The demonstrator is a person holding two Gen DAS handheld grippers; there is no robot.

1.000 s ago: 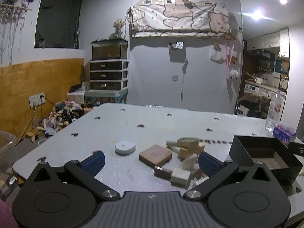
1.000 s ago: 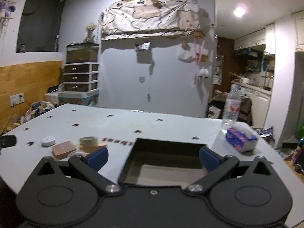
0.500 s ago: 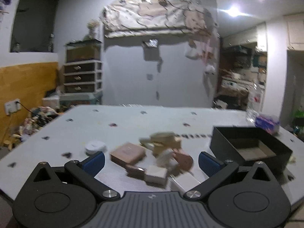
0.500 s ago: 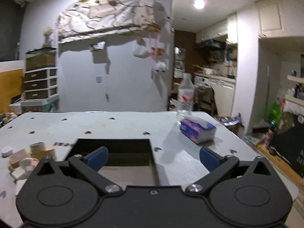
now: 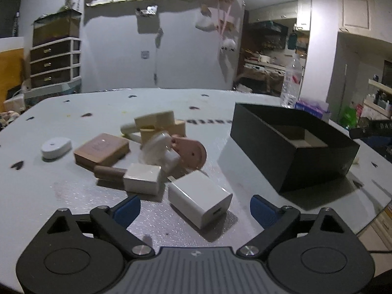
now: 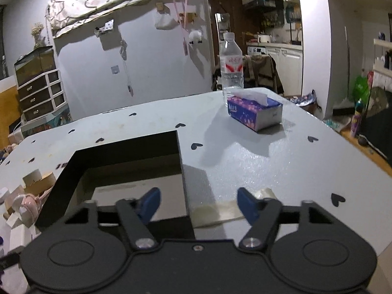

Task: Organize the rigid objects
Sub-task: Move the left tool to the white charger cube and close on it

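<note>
White charger cube (image 5: 201, 198) lies on the table (image 5: 49, 196) between the left gripper (image 5: 194, 209) jaws — wide, just narrowing, untouched. Right gripper (image 6: 197, 203), jaws half open and closing, straddles the black box (image 6: 182, 171) near wall, gripping nothing — other pieces clustered left.

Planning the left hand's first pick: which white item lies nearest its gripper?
The white charger cube, lying between the left gripper's open fingers; the smaller white block sits farther back.
</note>
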